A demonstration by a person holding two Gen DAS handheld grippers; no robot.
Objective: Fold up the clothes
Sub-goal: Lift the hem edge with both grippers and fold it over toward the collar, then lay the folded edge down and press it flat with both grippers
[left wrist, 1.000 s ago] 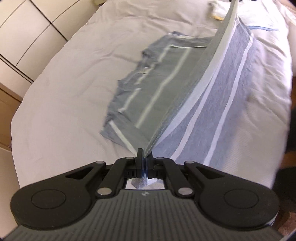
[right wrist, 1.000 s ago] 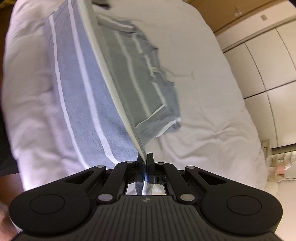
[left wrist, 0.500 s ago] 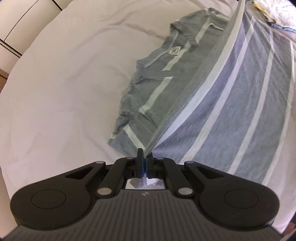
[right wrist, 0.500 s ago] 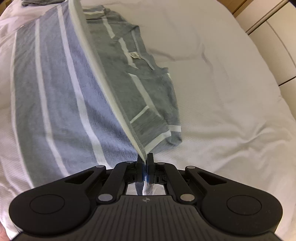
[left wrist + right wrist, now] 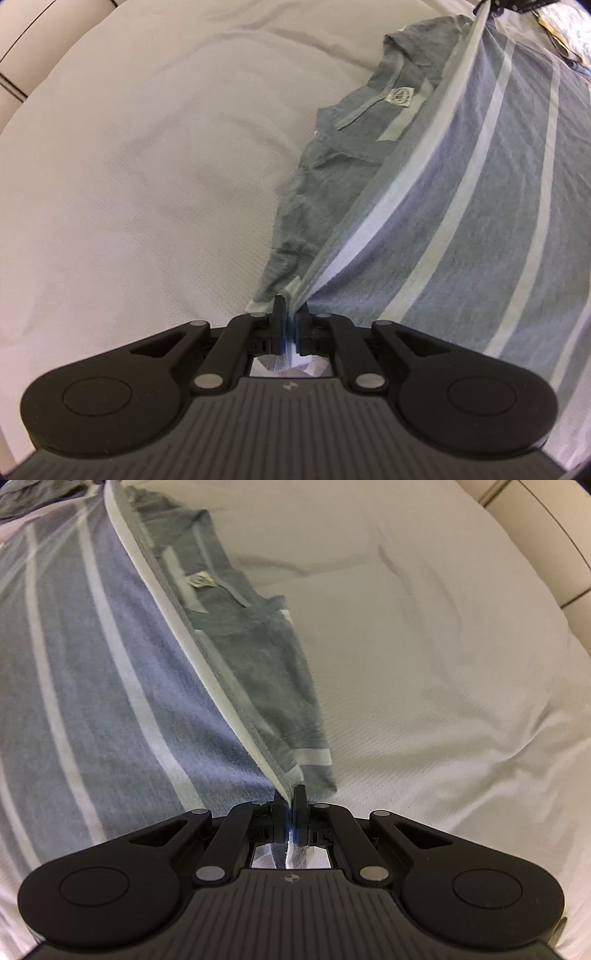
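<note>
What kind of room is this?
Likely a bedroom: the striped grey shirt is being folded on a white quilted bed cover, with pale cabinet or wardrobe panels beside it.

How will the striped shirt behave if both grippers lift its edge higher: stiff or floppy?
Probably floppy: the shirt hangs as a thin sheet from the edge pinched by the left gripper and right gripper. It looks light, since two small pinches hold it taut. The part on the bed already wrinkles, so it may bunch.

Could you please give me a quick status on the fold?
Both hand-held grippers, left and right, shut on shirt hem. Hem taut between them, over bed. Nothing in the way.
</note>
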